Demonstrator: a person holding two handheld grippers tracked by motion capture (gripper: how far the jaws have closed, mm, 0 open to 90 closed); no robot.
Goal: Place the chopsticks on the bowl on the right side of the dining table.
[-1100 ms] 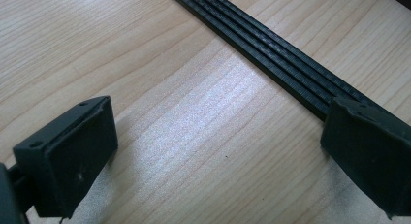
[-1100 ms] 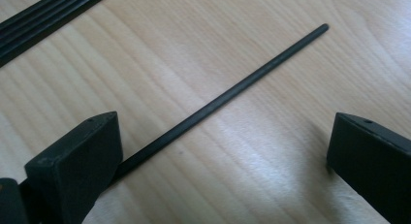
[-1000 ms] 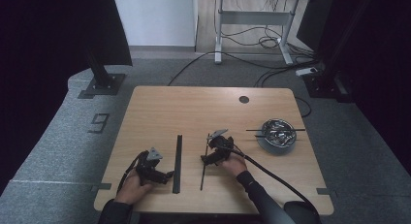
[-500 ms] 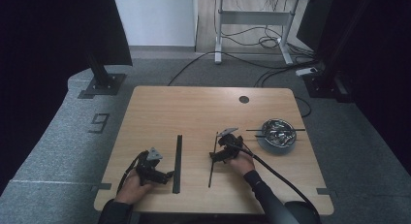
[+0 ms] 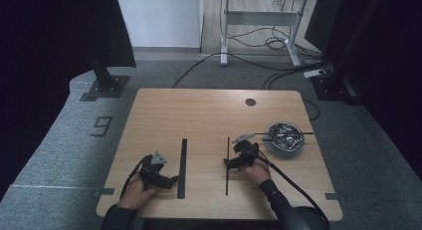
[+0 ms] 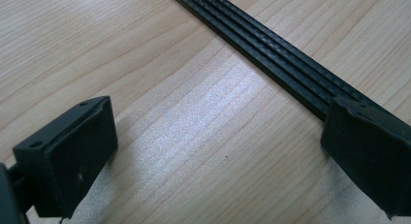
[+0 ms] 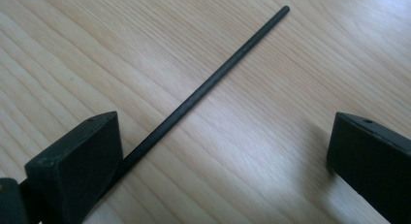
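The pale wooden table (image 5: 209, 110) is lying mostly bare, with wide open room across its far half toward twelve o'clock — a small round dark hole (image 5: 250, 102) is sitting near the far edge.

At the left, the left gripper (image 5: 169, 179) is resting low near the front edge, its jaws standing wide apart and holding nothing. The flat black ribbed strip (image 5: 182, 167) is lying lengthwise just at its three o'clock, running from six toward twelve; in the left gripper view the strip (image 6: 271, 54) is passing under the right-hand jaw, whether touching I cannot tell.

Further right, the thin black rod (image 5: 227, 165) is lying parallel to the strip, well apart from it. The right gripper (image 5: 230, 163) is spread open over it, gripping nothing — in the right gripper view the rod (image 7: 208, 88) is running beside the inner face of the left-hand jaw, bare wood reaching to the other jaw.

At two o'clock from this gripper, a round metal bowl (image 5: 283, 137) of small parts is standing near the right edge.
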